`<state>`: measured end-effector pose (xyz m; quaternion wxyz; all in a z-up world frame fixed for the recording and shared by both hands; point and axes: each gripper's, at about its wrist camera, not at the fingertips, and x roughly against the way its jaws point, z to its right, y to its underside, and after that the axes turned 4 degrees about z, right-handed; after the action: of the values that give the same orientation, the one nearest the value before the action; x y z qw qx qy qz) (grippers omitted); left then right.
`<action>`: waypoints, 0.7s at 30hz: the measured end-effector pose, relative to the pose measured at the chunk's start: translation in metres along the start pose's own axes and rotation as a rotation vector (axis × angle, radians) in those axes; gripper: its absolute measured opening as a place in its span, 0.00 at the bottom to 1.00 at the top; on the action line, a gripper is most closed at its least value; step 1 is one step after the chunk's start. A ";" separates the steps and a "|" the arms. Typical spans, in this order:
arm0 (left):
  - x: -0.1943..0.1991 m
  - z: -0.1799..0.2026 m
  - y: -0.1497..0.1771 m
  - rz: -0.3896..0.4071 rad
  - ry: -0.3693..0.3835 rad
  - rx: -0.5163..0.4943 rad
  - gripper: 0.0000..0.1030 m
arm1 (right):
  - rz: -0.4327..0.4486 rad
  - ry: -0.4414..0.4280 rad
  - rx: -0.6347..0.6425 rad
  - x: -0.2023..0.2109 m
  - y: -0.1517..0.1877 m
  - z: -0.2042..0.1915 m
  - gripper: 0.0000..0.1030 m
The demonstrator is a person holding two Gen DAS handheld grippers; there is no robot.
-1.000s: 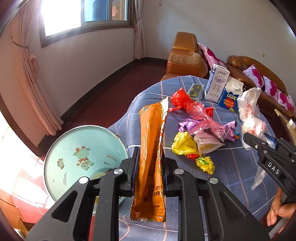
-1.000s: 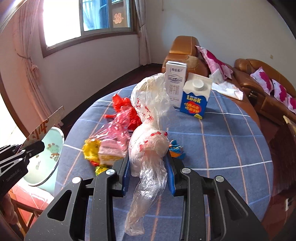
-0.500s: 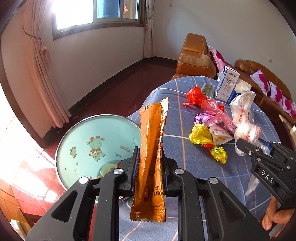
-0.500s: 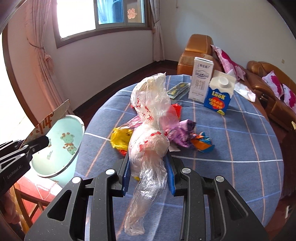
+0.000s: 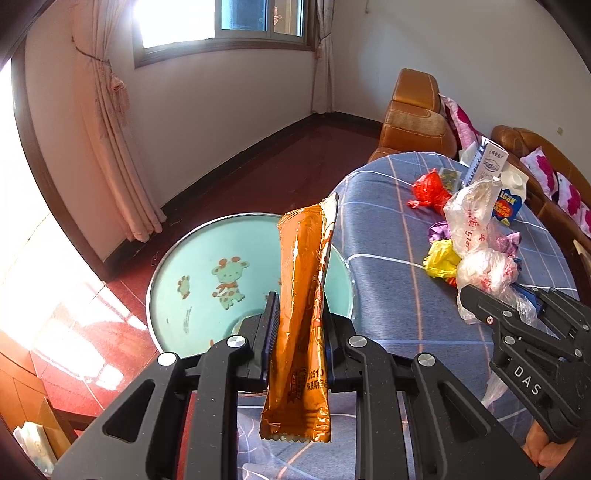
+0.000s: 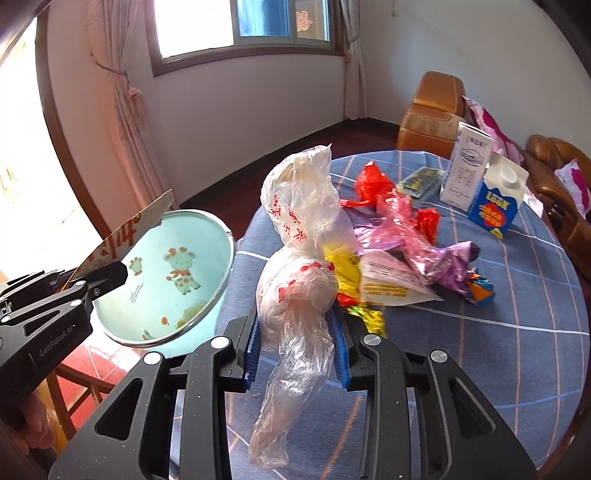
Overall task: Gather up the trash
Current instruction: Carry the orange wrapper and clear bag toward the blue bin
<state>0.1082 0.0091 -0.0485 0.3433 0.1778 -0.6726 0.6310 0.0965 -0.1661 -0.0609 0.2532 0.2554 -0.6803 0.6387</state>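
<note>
wrapper point(image 5: 301, 314) pinched in left tool point(image 5: 299, 332)

Bright daylight from the window point(image 5: 225, 22), blown-out glare there and on the floor point(image 5: 55, 295) at left, sharp focus, strong fisheye bending, dark vignetted corners, soft shadows on the worktop point(image 6: 517, 332)

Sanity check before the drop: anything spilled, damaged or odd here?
Nothing spilled or damaged. The loose pile of crumpled coloured wrappers on the blue checked tablecloth is the expected trash. The white milk carton and the blue gable-top carton stand upright. The mint-green bin already holds some scraps.
</note>
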 end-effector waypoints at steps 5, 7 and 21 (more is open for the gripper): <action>-0.001 -0.015 0.003 -0.004 -0.017 0.022 0.19 | -0.005 -0.024 0.019 -0.005 -0.003 -0.018 0.32; -0.001 -0.021 0.004 -0.006 -0.026 0.030 0.19 | -0.007 -0.034 0.031 -0.008 -0.004 -0.025 0.32; -0.008 -0.051 0.007 -0.019 -0.081 0.085 0.19 | -0.009 -0.091 0.095 -0.024 -0.016 -0.068 0.32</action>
<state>0.1219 0.0584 -0.0608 0.3139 0.2243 -0.6568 0.6479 0.1264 -0.0989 -0.0612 0.2122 0.2990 -0.6589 0.6569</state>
